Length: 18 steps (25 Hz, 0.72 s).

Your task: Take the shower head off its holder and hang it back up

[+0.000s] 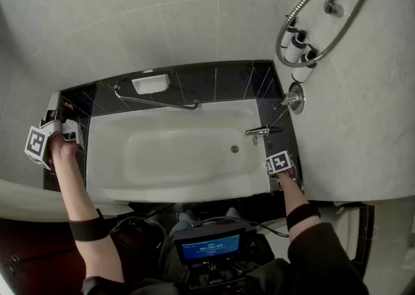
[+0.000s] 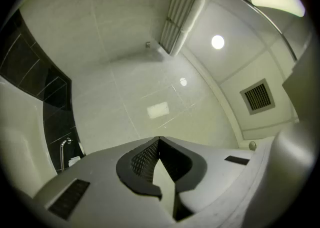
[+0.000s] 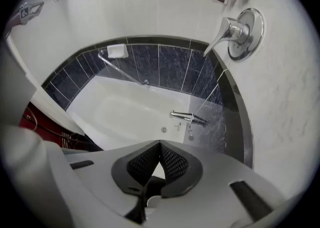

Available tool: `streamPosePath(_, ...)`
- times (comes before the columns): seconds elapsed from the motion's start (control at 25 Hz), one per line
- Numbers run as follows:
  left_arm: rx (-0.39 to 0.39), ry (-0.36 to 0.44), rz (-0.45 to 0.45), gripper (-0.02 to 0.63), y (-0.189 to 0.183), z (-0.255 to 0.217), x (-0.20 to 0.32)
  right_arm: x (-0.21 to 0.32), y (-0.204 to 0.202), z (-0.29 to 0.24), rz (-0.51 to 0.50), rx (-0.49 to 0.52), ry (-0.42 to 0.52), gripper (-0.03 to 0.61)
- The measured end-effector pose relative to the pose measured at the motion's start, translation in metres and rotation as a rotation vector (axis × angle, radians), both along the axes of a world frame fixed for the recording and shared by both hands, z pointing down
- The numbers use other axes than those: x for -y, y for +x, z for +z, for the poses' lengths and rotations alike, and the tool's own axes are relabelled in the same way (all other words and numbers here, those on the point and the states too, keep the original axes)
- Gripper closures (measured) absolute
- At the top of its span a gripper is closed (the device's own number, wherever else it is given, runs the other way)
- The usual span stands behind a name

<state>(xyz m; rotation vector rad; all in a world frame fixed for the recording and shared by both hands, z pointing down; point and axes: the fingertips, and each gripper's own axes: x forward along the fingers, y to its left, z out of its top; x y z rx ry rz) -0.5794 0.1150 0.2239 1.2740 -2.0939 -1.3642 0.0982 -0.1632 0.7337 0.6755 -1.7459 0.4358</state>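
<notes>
Bathtub (image 1: 181,151) lies between left gripper (image 2: 158,140) and right gripper (image 3: 160,144), each with jaws closed together.

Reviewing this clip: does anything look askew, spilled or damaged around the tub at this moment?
Nothing stands out. The hose hangs in a tidy loop on the wall above the valve handle, and the grab bar sits in place over the bathtub. The left gripper and right gripper are shut on nothing.
</notes>
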Motion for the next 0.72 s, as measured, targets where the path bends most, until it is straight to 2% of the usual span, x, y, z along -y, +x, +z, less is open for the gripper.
streamPosePath(0.16, 0.075, -0.093, 0.015, 0.614, 0.012, 0.003, 0.010, 0.017, -0.031, -0.015, -0.032, 0.110, 0.041, 0.560)
streamPosePath(0.32, 0.202, -0.233, 0.036, 0.614, 0.029, 0.009, 0.023, 0.027, -0.063, -0.047, -0.017, 0.219, 0.072, 0.560)
streamPosePath(0.52, 0.321, -0.356, 0.077, 0.614, 0.054, 0.018, 0.044, 0.042, -0.097, -0.089, -0.029, 0.328, 0.134, 0.560)
streamPosePath(0.72, 0.517, -0.554, 0.090, 0.614, 0.080, 0.030, 0.063, 0.047, -0.137, -0.149, -0.077, 0.475, 0.198, 0.560)
